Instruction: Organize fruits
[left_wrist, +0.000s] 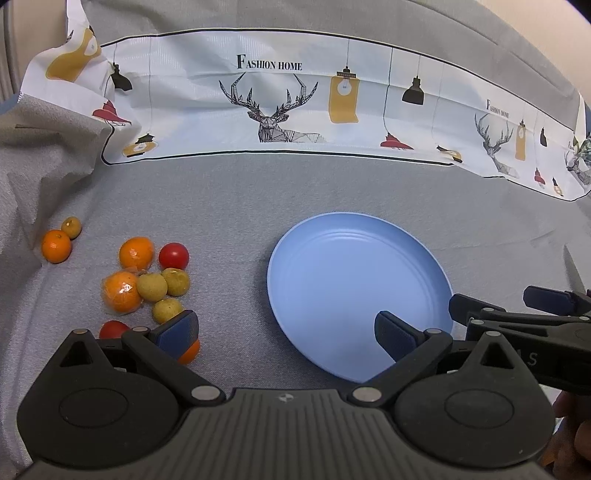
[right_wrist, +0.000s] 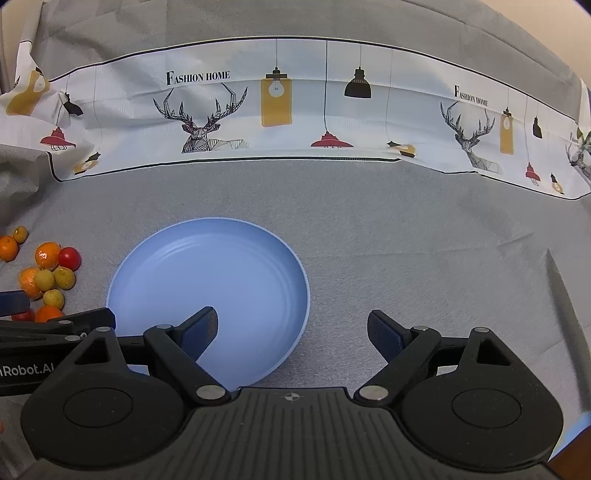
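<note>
Currently the fruits (left_wrist: 147, 280) lie clustered on the worktop (left_wrist: 229, 206), left of the empty blue plate (left_wrist: 354, 280). Left gripper (left_wrist: 286, 334), jaws apart, is nearer them; right gripper (right_wrist: 291, 332), jaws apart, hovers at the plate.

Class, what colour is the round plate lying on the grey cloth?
Light blue: the round plate shows best in the right wrist view, with nothing on it.

Blue plate (left_wrist: 354, 258) bare, flat on cloth; fruits (left_wrist: 147, 280) clustered left, apart.
</note>
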